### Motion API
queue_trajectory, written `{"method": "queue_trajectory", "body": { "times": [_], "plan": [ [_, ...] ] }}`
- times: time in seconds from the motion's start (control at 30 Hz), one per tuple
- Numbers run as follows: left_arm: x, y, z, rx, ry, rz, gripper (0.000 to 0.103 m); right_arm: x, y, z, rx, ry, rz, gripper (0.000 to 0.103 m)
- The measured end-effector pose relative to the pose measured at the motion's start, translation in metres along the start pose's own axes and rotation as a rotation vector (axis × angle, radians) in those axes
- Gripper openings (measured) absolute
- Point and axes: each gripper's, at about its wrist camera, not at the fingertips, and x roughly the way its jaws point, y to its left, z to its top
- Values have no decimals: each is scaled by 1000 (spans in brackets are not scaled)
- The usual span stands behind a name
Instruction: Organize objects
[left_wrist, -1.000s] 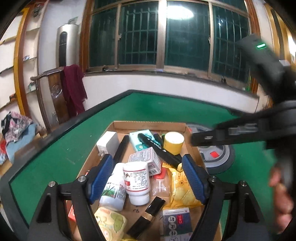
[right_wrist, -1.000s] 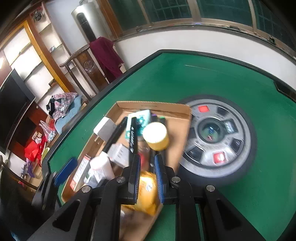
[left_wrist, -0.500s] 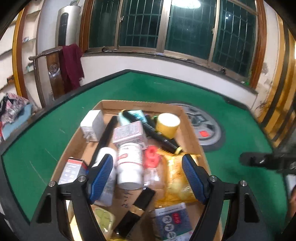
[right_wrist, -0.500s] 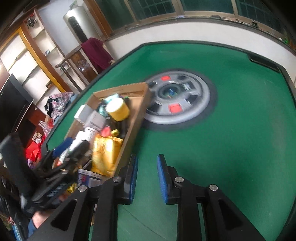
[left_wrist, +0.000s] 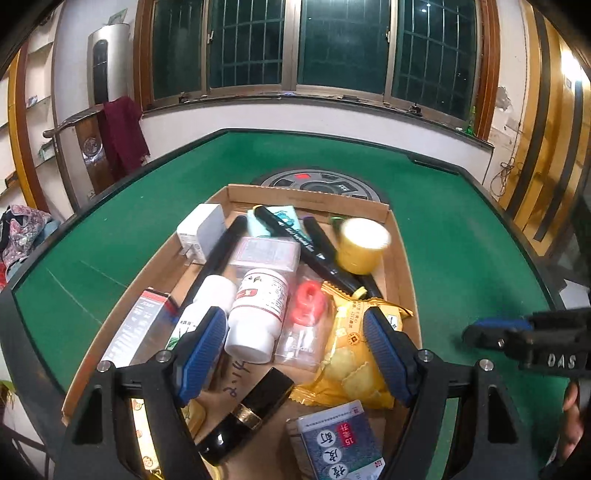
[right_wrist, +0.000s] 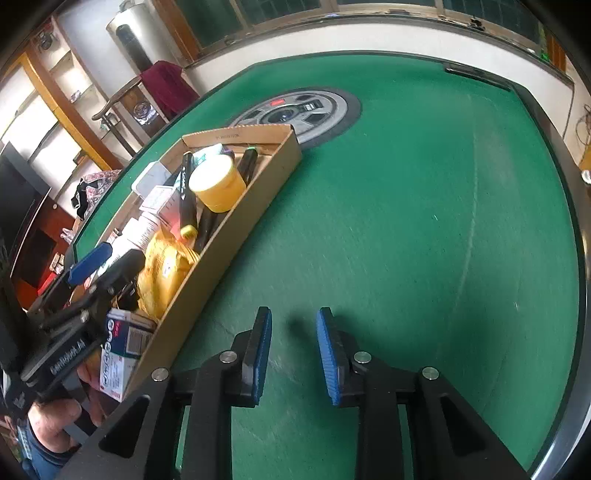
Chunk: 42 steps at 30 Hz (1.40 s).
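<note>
Green felt table (right_wrist: 424, 221) with cluttered cardboard tray (right_wrist: 236, 236) beside round centre panel (right_wrist: 295, 110).

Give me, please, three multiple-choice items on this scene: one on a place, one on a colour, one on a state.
1. Where does the yellow jar sit?
A. On the bare felt
B. In the cardboard tray, toward its far end
C. Between the right gripper's pads

2. What colour is the table's felt?
A. Green
B. Red
C. Grey

3. What is between the right gripper's pads?
A. A white bottle
B. A snack packet
C. Nothing

Answers:
1. B: the jar lies among the markers near the tray's far wall.
2. A: the felt around the tray is green.
3. C: the jaws are opening over bare felt beside the tray, nothing between them.
</note>
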Motion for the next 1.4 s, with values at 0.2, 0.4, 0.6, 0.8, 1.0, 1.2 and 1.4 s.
{"method": "queue_trajectory", "body": {
  "times": [0.2,0.4,0.6,0.8,1.0,1.2,1.4],
  "plan": [
    [-15,-7,-2,0,-46,23,76,-5,-6,-8,-7,-42,-69,32],
    [-31,-17,2,22,-113,4,93,-13,9,-13,-87,-97,-114,41],
    [-38,-10,5,-18,-83,26,99,-33,30,-21,-173,-215,-138,70],
    [-63,-7,6,43,-138,49,103,-35,29,-22,-160,-234,-131,72],
    [-73,-2,1,76,-128,174,103,-34,45,-19,-165,-245,-132,75],
    [-75,14,-11,66,-154,215,103,-36,65,-22,-222,-299,-155,84],
    [-75,24,-16,21,-151,195,103,-35,70,-23,-244,-313,-167,88]
  ]
}}
